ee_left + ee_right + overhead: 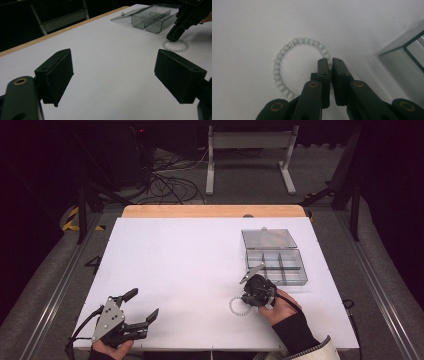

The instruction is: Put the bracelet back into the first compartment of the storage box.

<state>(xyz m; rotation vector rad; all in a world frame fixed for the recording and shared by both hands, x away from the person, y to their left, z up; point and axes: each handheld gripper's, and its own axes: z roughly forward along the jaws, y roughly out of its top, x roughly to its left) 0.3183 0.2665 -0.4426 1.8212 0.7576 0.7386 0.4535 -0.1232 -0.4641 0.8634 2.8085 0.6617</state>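
So there's a white table [190,265] with a wooden strip along its far edge, and not much on it. Over on the right side sits a clear smoky plastic organizer box [276,266] with dividers inside, its lid [268,238] flipped open and lying flat on the far side. Just near and left of the box is a bracelet of pale white beads [239,307], lying flat on the table in a ring.

The right claw [248,292] is down on that bracelet, held by a hand [281,309] in a dark sleeve coming in from the near right. From above, the claw's body covers the spot where it meets the beads, so you can't really see the grip there. The right gripper view sorts that out: the two jaws are pinched nearly together with a bead of the ring [297,65] caught between the tips on its right side, the rest of the loop lying on the table. A corner of the box [404,60] pokes in at the right.

The left claw [142,305] is way off at the near left corner, jaws spread wide, holding nothing. Its own view looks across bare table to the bracelet [175,45], the box [152,20], and the right claw [175,33] touching the ring.

Beyond the table there's a floor with tangled cables [167,175] and a grey metal stand [250,155].
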